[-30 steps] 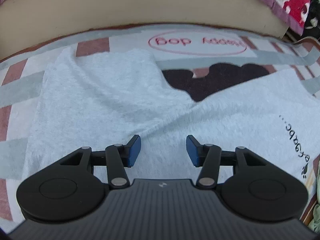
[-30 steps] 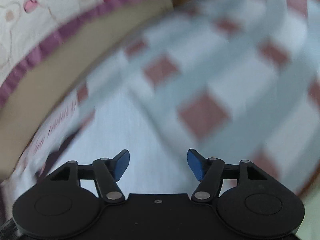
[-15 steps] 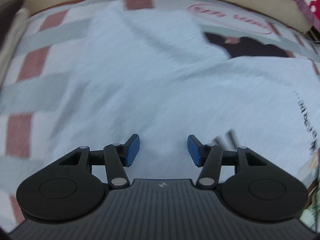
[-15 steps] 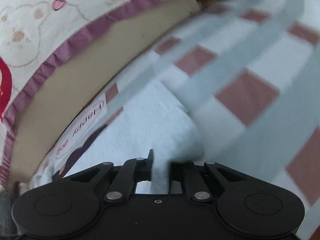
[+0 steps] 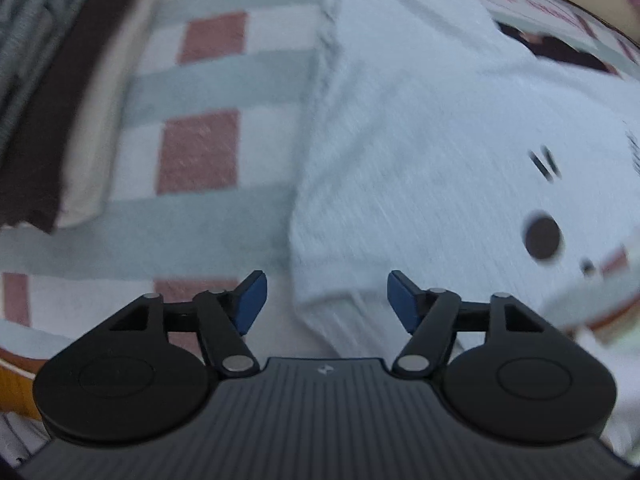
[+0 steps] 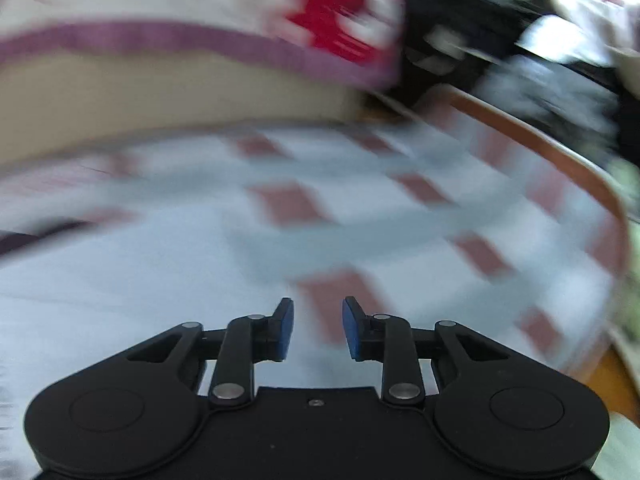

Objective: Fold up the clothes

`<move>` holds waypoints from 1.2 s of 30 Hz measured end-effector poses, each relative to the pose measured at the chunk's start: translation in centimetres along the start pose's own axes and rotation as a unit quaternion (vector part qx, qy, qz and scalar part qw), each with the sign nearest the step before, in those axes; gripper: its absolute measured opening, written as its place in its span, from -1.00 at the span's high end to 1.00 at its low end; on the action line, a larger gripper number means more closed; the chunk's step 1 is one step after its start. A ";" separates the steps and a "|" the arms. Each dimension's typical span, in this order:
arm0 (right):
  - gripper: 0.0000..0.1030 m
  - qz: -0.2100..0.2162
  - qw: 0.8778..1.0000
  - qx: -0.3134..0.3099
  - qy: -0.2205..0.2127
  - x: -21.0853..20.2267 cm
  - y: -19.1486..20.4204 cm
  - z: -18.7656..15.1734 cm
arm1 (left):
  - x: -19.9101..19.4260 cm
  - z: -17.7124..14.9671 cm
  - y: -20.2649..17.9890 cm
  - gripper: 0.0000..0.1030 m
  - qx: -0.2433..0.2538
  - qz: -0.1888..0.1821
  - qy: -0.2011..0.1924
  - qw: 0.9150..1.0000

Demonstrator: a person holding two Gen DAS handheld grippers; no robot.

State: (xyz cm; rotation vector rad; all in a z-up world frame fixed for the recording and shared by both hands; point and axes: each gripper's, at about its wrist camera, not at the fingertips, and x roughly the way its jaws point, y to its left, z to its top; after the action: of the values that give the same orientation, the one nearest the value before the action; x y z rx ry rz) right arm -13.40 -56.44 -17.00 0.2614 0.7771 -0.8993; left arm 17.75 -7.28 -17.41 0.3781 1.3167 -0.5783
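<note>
A pale fluffy white garment (image 5: 420,132) with small dark printed marks lies folded on the checked cloth (image 5: 200,152). In the left wrist view my left gripper (image 5: 324,300) hangs over the garment's near left corner. Its jaws are opening, and the blue pads press on nothing. The right wrist view is blurred by motion. There the garment (image 6: 100,280) fills the lower left, and my right gripper (image 6: 317,330) hovers at its right edge over the checked cloth (image 6: 400,216). Its jaws are opening with nothing between the blue pads.
A folded dark brown and cream item (image 5: 60,120) lies at the left in the left wrist view. A wooden edge (image 6: 560,148) curves round the right of the surface. A purple-trimmed red and white quilt (image 6: 240,20) and a tan band lie beyond it.
My left gripper slid left across the garment to its left edge and widened. My right gripper pinched a fold of the garment half a second ago, then let it go and swung round.
</note>
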 end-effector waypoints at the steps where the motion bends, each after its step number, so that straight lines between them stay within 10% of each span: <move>1: 0.19 0.048 0.999 -0.011 -0.010 -1.0 1.2 0.5 | 0.2 -0.2 0.2 -0.40 -0.004 -0.011 0.009 1.000; 5: 0.14 0.253 0.965 -0.069 0.005 -3.3 9.2 1.6 | 1.9 -0.6 0.9 -0.51 -0.050 -0.026 0.040 0.998; 9: 0.13 0.415 0.895 -0.157 0.046 -5.4 18.4 0.2 | 2.9 -0.8 1.2 -0.57 -0.100 -0.081 0.045 0.991; 14: 0.13 0.512 0.804 -0.292 0.079 -7.7 27.8 -3.6 | 3.5 -1.6 0.5 -0.97 -0.126 -0.126 0.045 0.983; 16: 0.13 0.518 0.785 -0.330 0.084 -8.6 30.5 -5.0 | 3.0 -1.9 -0.7 -0.69 -0.091 -0.103 0.031 0.990; 17: 0.13 0.519 0.778 -0.342 0.090 -8.4 31.4 -5.7 | 2.7 -2.1 -1.2 -0.04 -0.074 -0.091 0.024 0.993; 19: 0.13 0.520 0.771 -0.353 0.102 -8.1 32.4 -6.7 | 1.7 -2.4 -1.4 0.90 -0.065 -0.082 0.001 0.995; 25: 0.13 0.517 0.777 -0.331 0.137 -6.1 32.3 -8.1 | -3.1 -4.1 0.8 0.90 -0.093 -0.095 -0.079 0.988; 31: 0.11 0.509 0.783 -0.336 0.125 -6.5 29.7 -9.0 | -1.7 -5.5 -2.0 1.00 0.047 0.072 -0.015 0.996; 36: -0.06 0.521 0.772 -0.332 0.152 -7.2 29.1 -9.2 | -4.1 -4.5 -0.2 0.93 -0.003 0.074 -0.044 0.996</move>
State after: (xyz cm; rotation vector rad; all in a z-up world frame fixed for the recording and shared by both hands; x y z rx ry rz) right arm 2.13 -29.58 -21.56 0.1627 1.0200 0.5104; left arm 13.49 -4.16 -14.38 0.4356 1.1951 -0.4614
